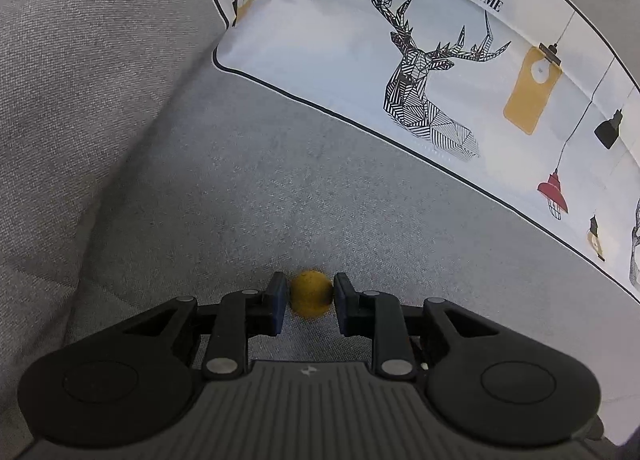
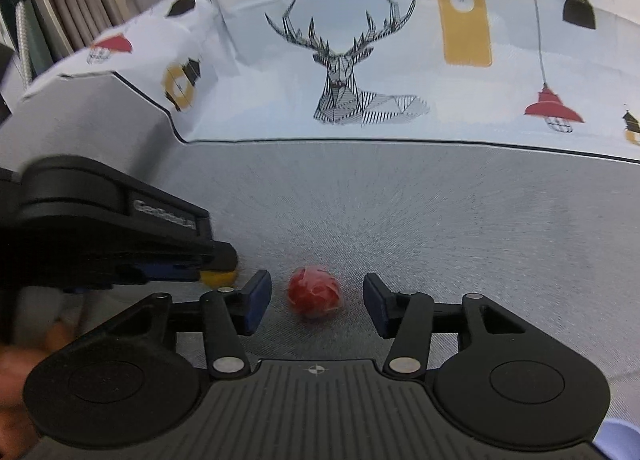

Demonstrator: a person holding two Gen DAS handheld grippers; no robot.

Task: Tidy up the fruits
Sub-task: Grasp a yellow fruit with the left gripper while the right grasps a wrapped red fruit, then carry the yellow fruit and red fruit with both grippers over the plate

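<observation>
Left gripper (image 1: 311, 296): jaws narrow, clamped on a small round yellow fruit (image 1: 311, 294) just above the grey woven sofa seat (image 1: 280, 187). Right gripper (image 2: 316, 298): jaws wide, straddling a small red crinkled fruit (image 2: 315, 297) resting on the seat, pads clear of it on both sides. Beyond, a white deer-print cushion (image 2: 360, 59) lettered "FASHION HOME" leans against the backrest.

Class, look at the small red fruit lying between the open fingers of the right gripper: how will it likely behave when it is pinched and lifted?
The red fruit looks round, so a nudge would probably roll it across the gray cushion. Its glossy, wrapped-looking surface may slip between the fingers. It seems small, so likely light for the right gripper.
</observation>
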